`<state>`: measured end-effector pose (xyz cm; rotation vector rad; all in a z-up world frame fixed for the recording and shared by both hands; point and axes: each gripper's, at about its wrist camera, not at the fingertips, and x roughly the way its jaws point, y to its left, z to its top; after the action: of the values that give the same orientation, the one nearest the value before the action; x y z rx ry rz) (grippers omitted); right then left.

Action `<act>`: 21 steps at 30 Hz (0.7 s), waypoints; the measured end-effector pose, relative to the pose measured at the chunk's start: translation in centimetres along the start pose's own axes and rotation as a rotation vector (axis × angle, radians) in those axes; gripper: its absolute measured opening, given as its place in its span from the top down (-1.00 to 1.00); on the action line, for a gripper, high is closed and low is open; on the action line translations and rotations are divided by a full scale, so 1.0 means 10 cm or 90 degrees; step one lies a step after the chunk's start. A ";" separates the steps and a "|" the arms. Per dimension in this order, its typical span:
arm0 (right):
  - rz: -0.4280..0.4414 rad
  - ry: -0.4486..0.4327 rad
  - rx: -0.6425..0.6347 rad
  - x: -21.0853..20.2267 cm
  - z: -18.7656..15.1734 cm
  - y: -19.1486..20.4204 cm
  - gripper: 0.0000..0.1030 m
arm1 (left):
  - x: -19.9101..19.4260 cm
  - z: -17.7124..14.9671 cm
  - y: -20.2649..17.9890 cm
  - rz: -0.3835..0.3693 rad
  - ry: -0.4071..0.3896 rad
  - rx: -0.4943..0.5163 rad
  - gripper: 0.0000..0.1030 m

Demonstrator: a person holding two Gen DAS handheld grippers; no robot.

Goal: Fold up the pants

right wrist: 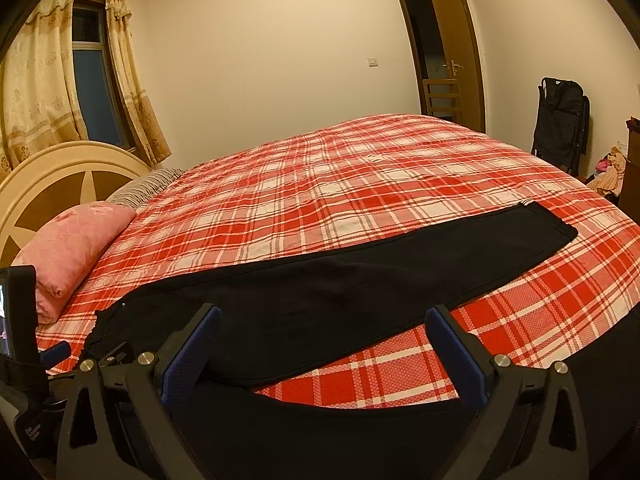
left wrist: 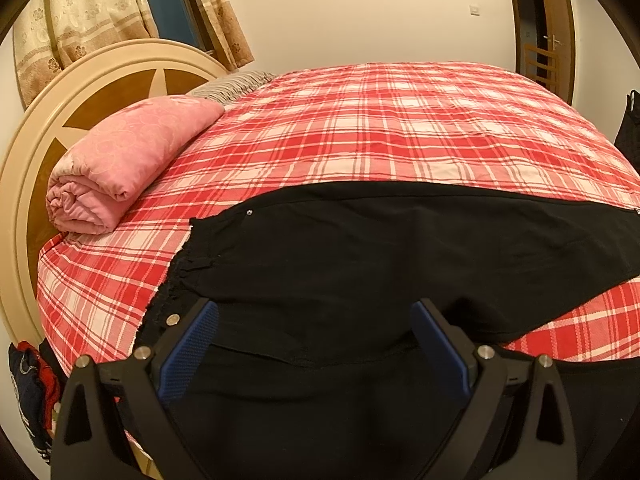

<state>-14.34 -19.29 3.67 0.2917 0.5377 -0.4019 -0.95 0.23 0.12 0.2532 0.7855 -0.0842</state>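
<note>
Plainly, both grippers stand with their jaws spread wide and nothing between the blue pads. The left gripper (left wrist: 314, 316) hangs just above the waist end of the black pants (left wrist: 380, 264), its 2 fingers framing dark cloth; whether the pads touch the fabric cannot be told. The right gripper (right wrist: 324, 320) is just as wide apart, its left finger over the black cloth and its right finger over bare plaid, near the front edge of the bed.

The pants (right wrist: 320, 304) lie flat along the near side of the bed, 1 long dark band running from the gathered waistband (left wrist: 180, 276) at the left to the leg hem (right wrist: 556, 224) far off at the right. A small silver stud shows near the waistband. More black fabric fills the bottom of both views, below the grippers; it cannot be told whether it belongs to the pants.

Under them spreads a red and white plaid bedspread (right wrist: 340, 184). A rolled pink quilt (left wrist: 128, 160) sits at the head of the bed, well apart from the waistband, with a striped pillow (left wrist: 236, 84) behind it. Beyond stands a round cream headboard (left wrist: 120, 64) with a brown star pattern. Patterned curtains (right wrist: 36, 92) flank a dark window, and an open wooden door (right wrist: 452, 44) shows in the far wall, with a black folded cart (right wrist: 560, 120) to its right.
</note>
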 end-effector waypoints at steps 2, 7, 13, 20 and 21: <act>-0.002 0.002 0.000 0.01 0.00 0.00 -0.98 | -0.01 0.00 0.00 -0.002 -0.001 0.000 -0.93; -0.002 0.005 0.001 0.02 -0.01 -0.02 -0.98 | 0.00 -0.01 -0.01 -0.003 0.001 0.001 -0.93; -0.004 0.012 -0.001 0.07 -0.03 -0.02 -0.98 | 0.03 -0.01 -0.02 -0.006 0.007 0.000 -0.93; -0.011 0.030 -0.006 0.20 -0.06 -0.01 -0.98 | 0.11 -0.02 -0.06 -0.014 0.018 0.004 -0.93; -0.011 0.034 -0.010 0.22 -0.06 -0.01 -0.98 | 0.13 -0.02 -0.06 -0.021 0.024 0.003 -0.93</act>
<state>-12.88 -19.77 1.95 0.2829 0.5961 -0.4072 -0.26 -0.31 -1.07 0.2468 0.8274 -0.1124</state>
